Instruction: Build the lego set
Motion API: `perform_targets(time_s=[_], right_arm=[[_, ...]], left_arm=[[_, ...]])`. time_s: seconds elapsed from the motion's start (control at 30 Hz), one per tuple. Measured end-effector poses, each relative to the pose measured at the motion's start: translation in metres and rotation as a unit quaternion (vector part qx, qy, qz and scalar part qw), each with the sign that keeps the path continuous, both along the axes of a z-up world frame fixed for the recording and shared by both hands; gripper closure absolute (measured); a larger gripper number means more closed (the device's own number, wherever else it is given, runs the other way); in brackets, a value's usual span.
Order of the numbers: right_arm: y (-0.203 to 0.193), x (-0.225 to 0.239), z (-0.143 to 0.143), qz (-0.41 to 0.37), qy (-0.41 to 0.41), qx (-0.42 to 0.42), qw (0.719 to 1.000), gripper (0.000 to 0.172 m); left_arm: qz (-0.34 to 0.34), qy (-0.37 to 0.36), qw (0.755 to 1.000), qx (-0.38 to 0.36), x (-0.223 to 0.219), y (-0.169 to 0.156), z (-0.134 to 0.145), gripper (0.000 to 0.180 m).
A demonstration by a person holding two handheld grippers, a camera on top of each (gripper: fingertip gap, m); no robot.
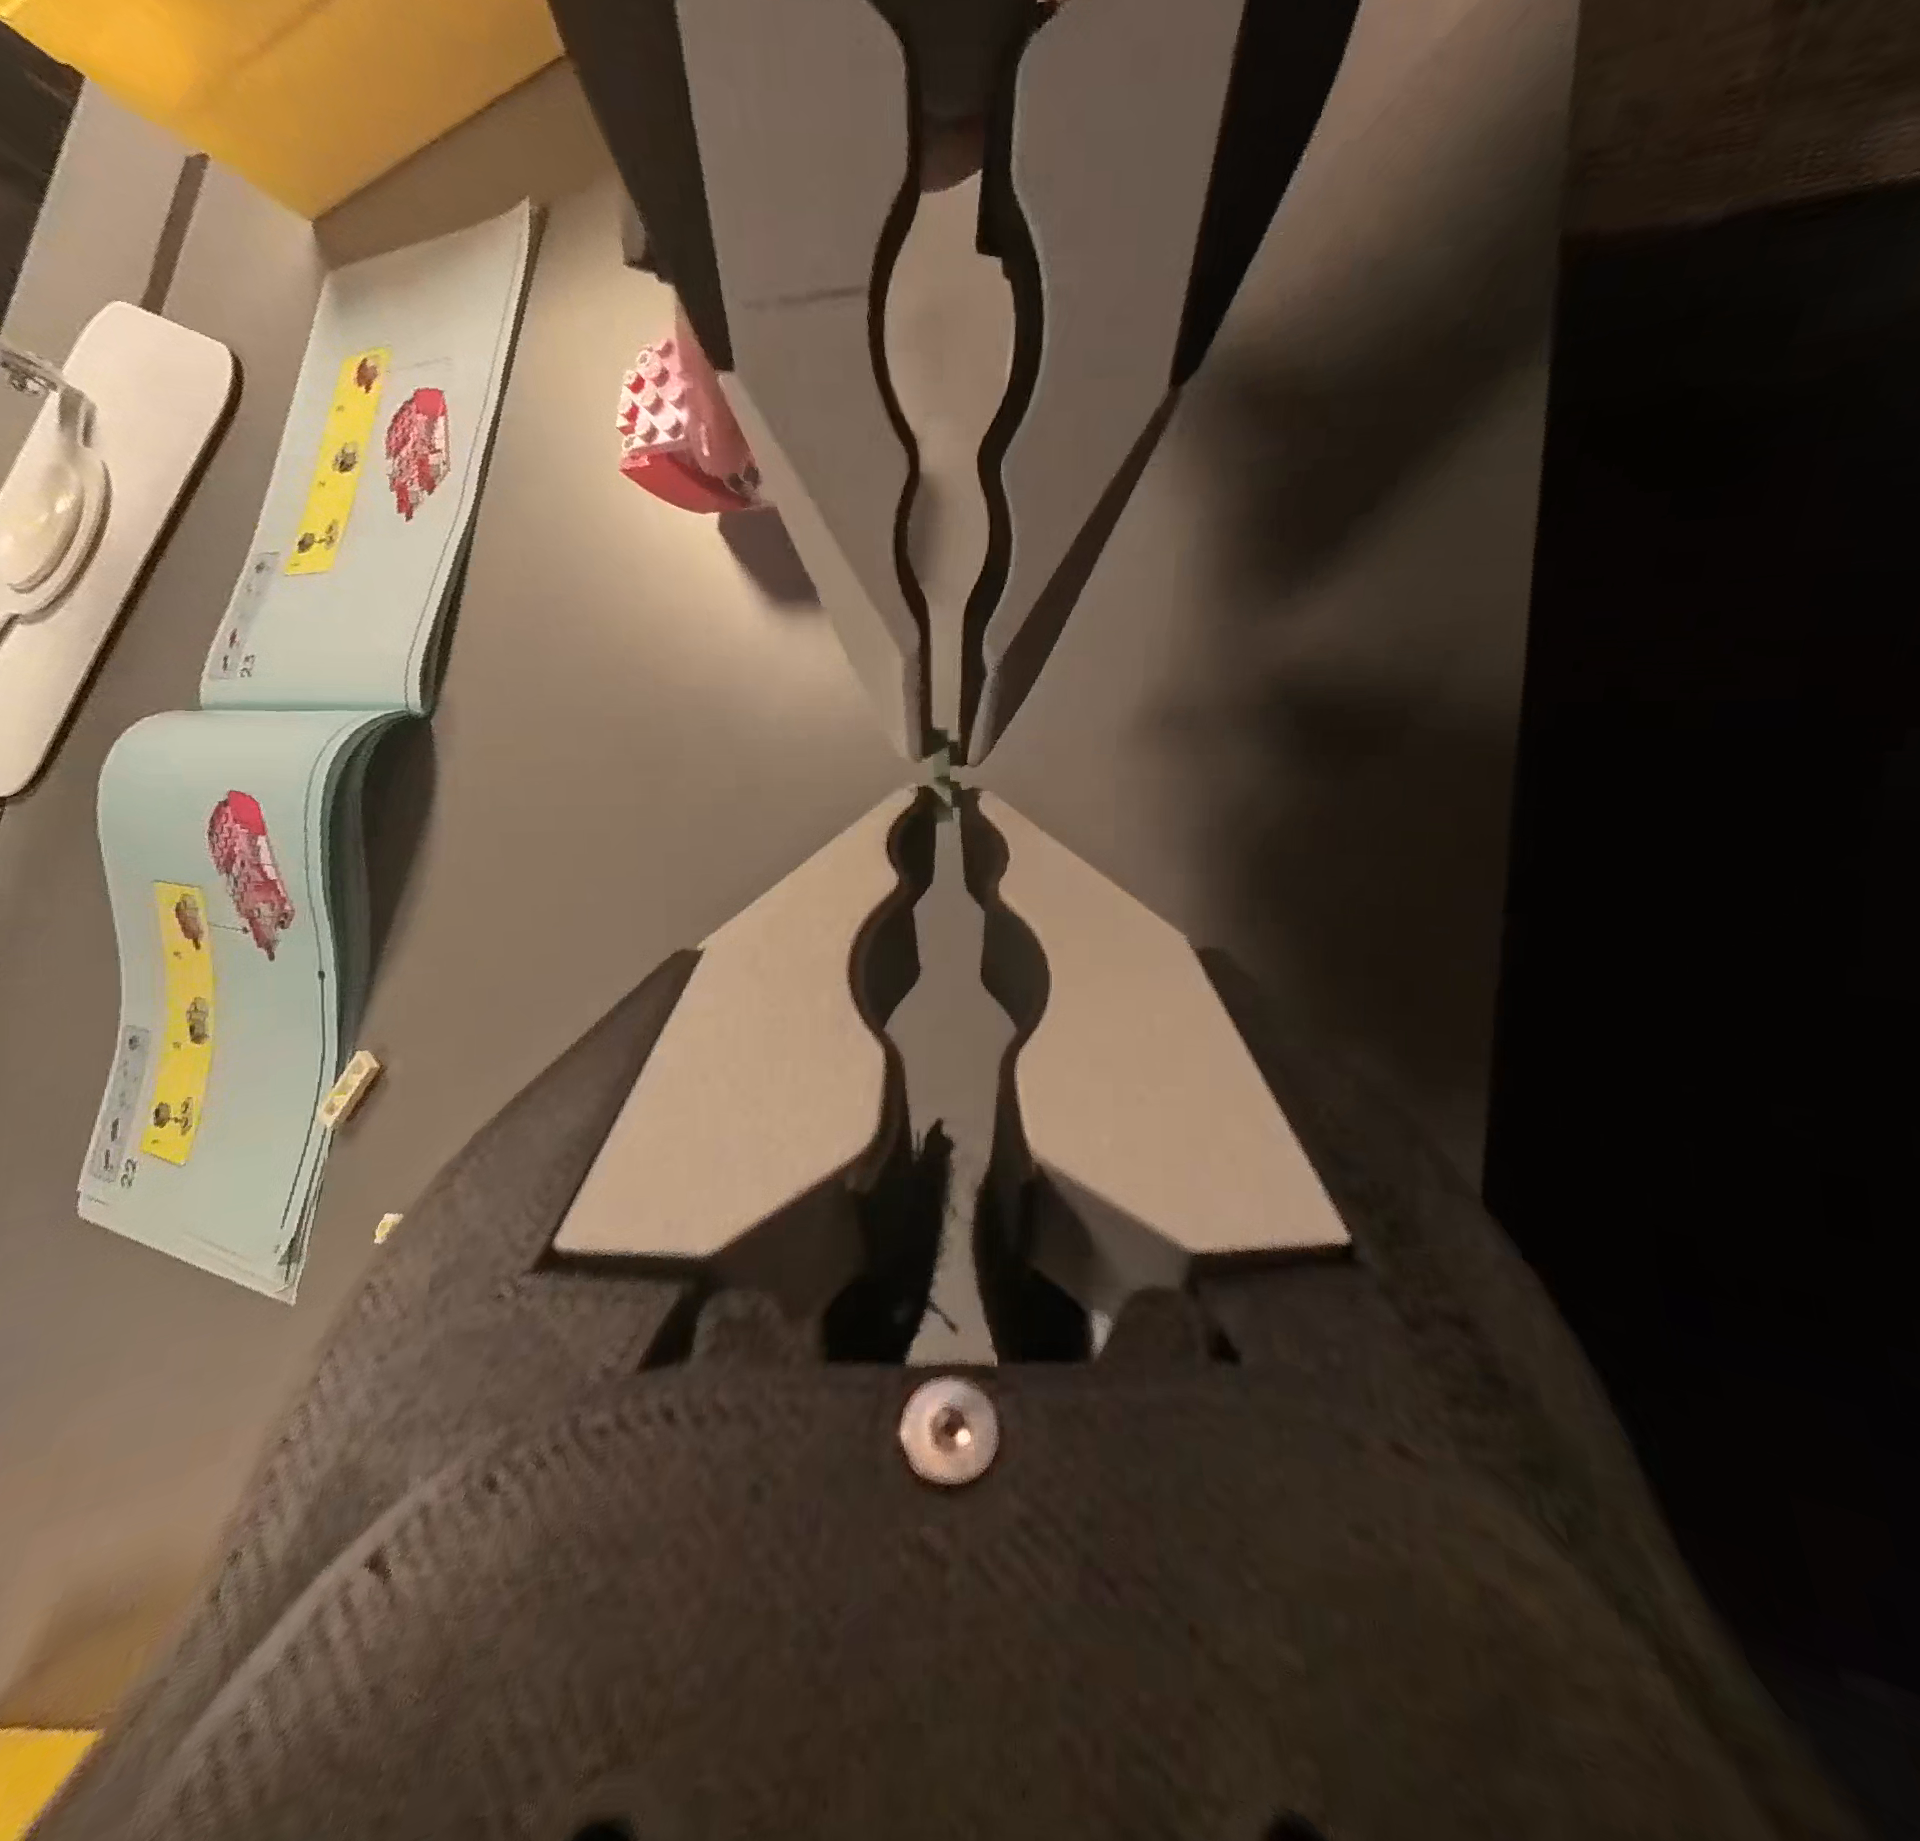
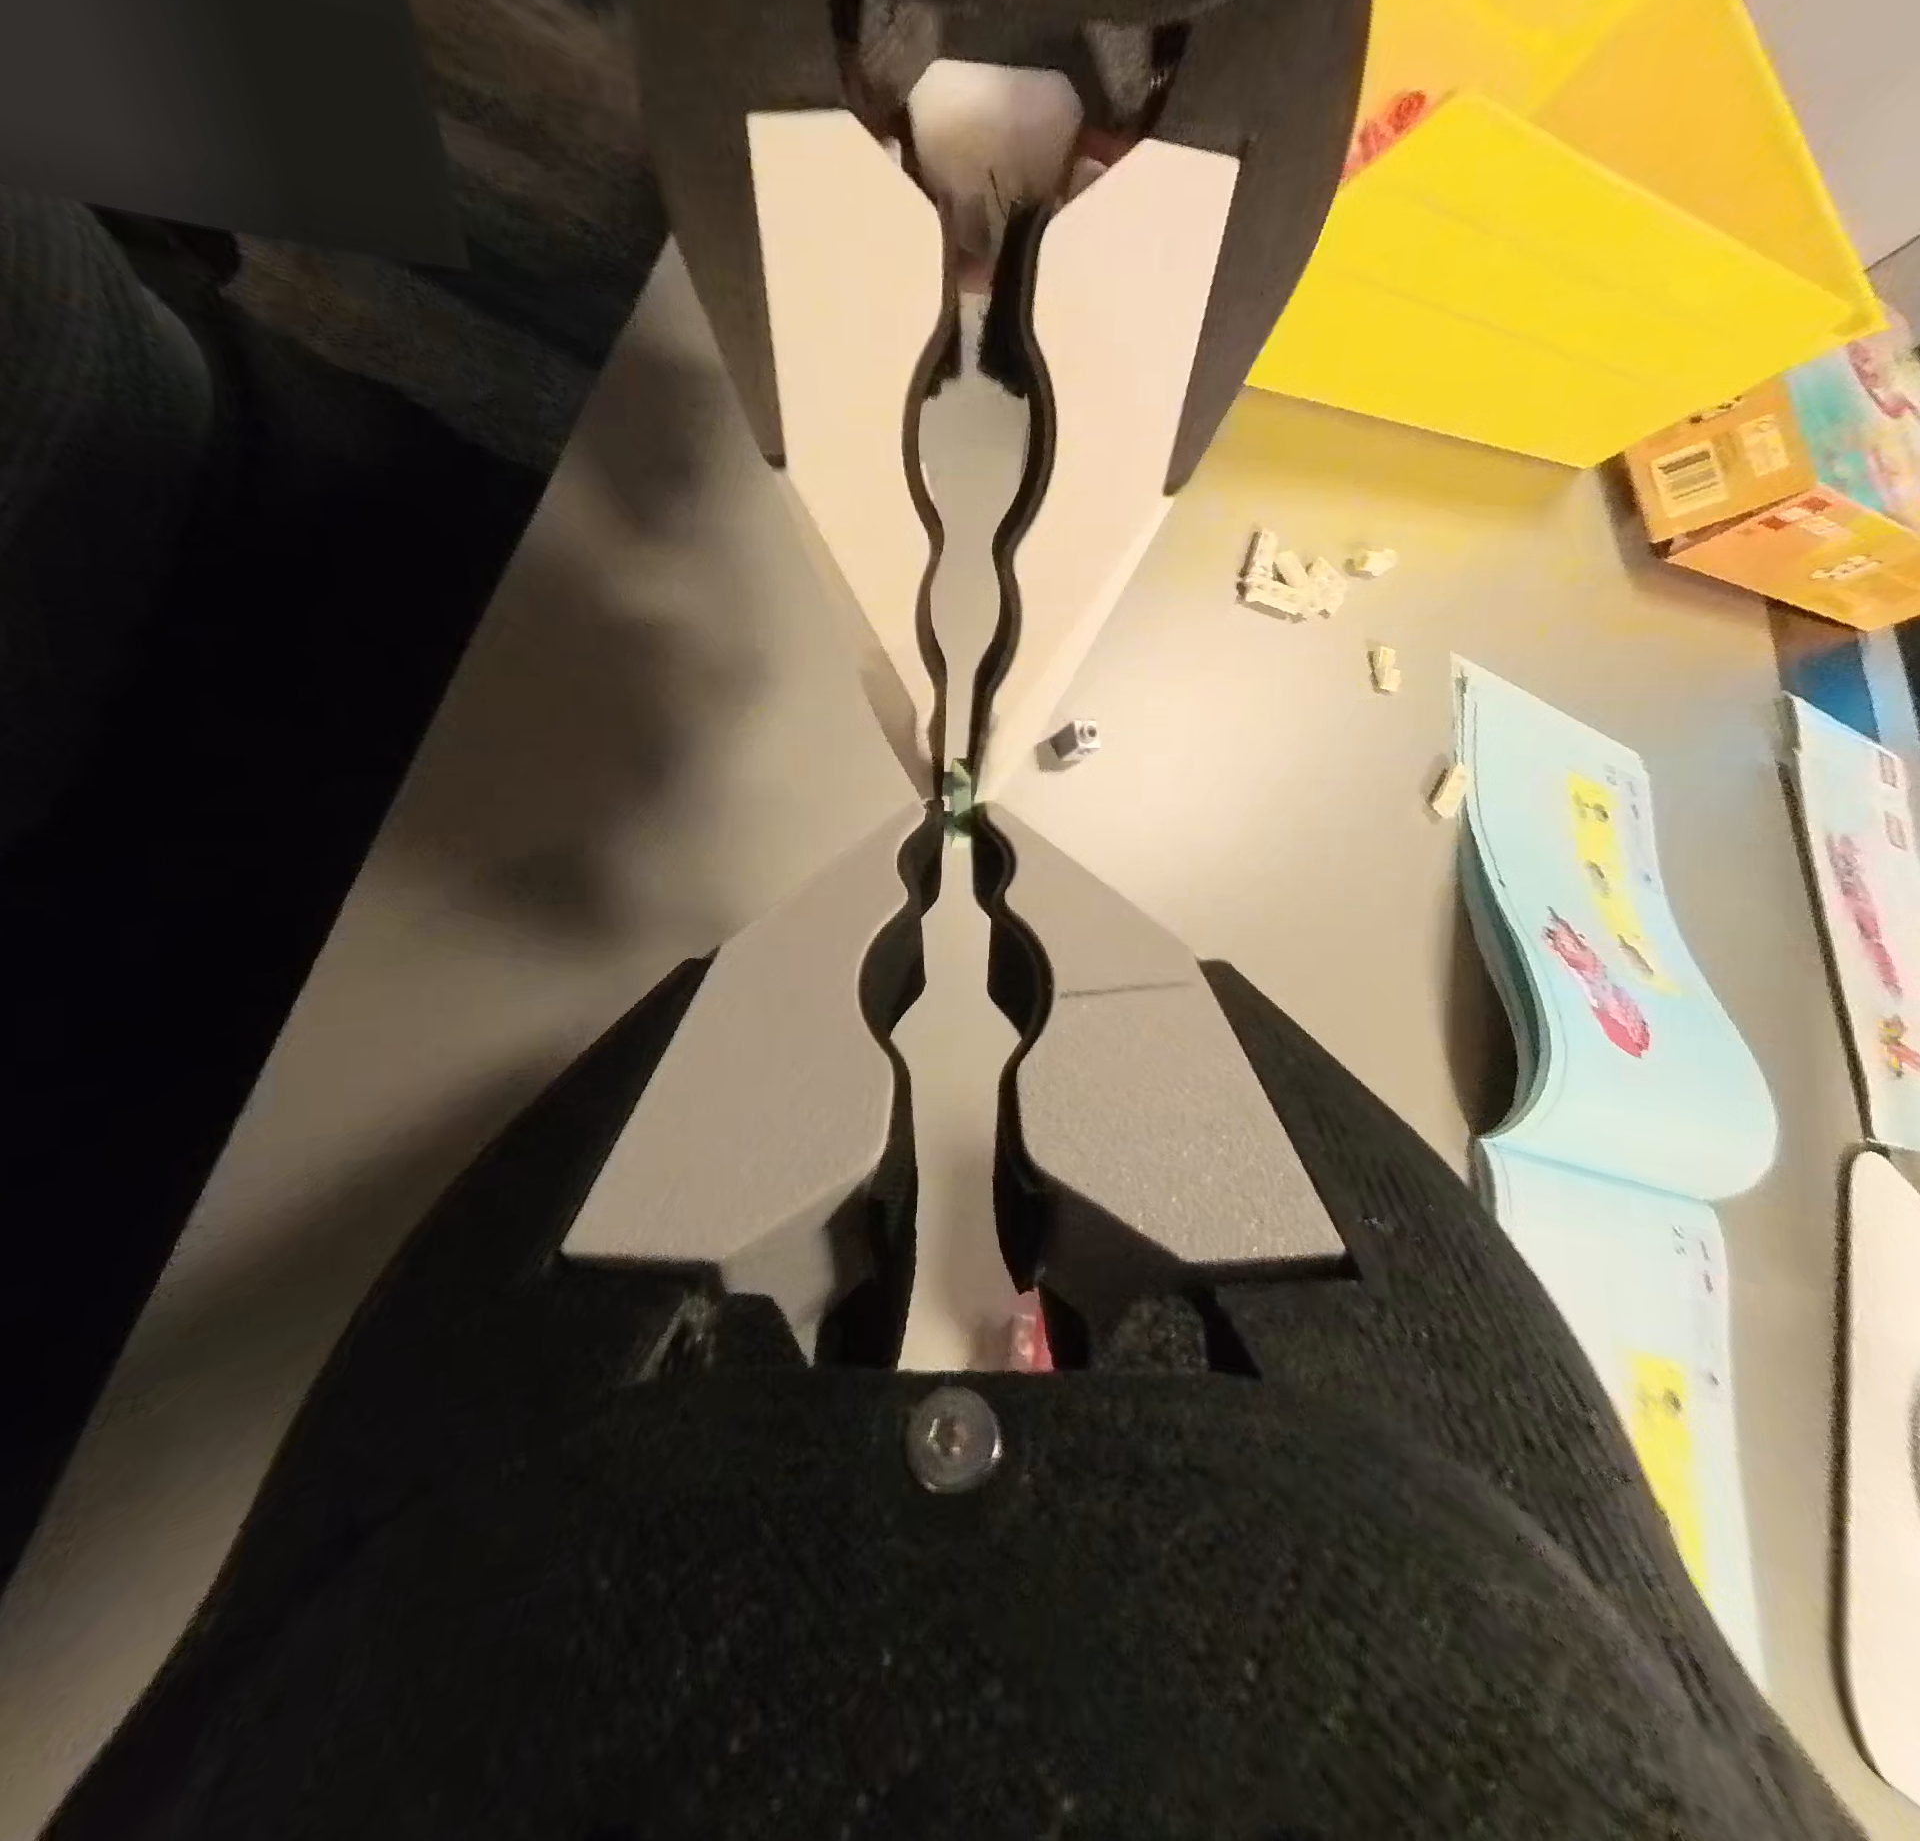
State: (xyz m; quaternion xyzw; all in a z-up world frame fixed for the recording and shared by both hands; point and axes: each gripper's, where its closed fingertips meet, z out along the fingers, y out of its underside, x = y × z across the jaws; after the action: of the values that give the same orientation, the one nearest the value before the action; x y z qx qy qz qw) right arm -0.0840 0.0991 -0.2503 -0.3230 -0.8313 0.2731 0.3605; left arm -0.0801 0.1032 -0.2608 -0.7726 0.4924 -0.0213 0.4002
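My two grippers meet tip to tip above the grey table [image 1: 644, 711]. In the left wrist view my left gripper [image 1: 940, 806] comes up from below, and its fingers are shut on a small green brick [image 1: 941, 768]. The right gripper [image 1: 943, 737] reaches in from above and pinches the same brick. In the right wrist view my right gripper [image 2: 956, 833] is shut on the green brick [image 2: 959, 799], with the left gripper [image 2: 958, 768] opposite it. A pink brick model [image 1: 686, 430] lies on the table behind the fingers.
An open pale-blue instruction booklet [image 1: 343, 544] [image 2: 1621, 960] lies flat, with yellow bins [image 1: 312, 46] [image 2: 1538, 264] beyond it. There are loose cream bricks [image 2: 1299, 576], a small grey brick [image 2: 1072, 742], cardboard boxes [image 2: 1766, 503] and a white pad [image 1: 104, 503]. The table edge [image 2: 499, 586] drops into darkness. The grippers are tip to tip, or close to it.
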Motion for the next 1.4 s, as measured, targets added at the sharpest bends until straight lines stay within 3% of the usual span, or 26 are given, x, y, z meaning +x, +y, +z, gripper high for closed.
perform_targets(time_s=[0.33, 1.0, 1.13, 1.2, 1.23, 1.4], right_arm=[[0.001, 0.001, 0.001, 0.007, 0.000, 0.024, 1.000, 0.165], [0.000, 0.002, -0.001, 0.012, 0.001, 0.040, 0.999, 0.168], [0.008, -0.004, -0.001, -0.018, 0.028, 0.047, 0.998, 0.169], [0.021, -0.009, 0.000, -0.056, 0.053, 0.055, 0.996, 0.169], [0.026, -0.012, -0.001, -0.073, 0.061, 0.050, 0.994, 0.169], [0.039, -0.029, -0.012, -0.125, 0.088, 0.049, 0.987, 0.169]], left_arm=[[-0.012, -0.039, 0.999, 0.003, 0.001, -0.003, 0.007, 0.176], [-0.009, -0.029, 0.999, 0.010, 0.003, -0.001, 0.004, 0.176], [0.036, -0.074, 0.997, -0.006, -0.004, 0.001, 0.006, 0.173], [0.088, -0.095, 0.991, -0.026, -0.023, 0.004, 0.007, 0.148], [0.103, -0.098, 0.989, -0.040, -0.032, 0.003, 0.006, 0.146], [0.152, -0.073, 0.980, -0.110, -0.059, 0.008, -0.014, 0.141]])
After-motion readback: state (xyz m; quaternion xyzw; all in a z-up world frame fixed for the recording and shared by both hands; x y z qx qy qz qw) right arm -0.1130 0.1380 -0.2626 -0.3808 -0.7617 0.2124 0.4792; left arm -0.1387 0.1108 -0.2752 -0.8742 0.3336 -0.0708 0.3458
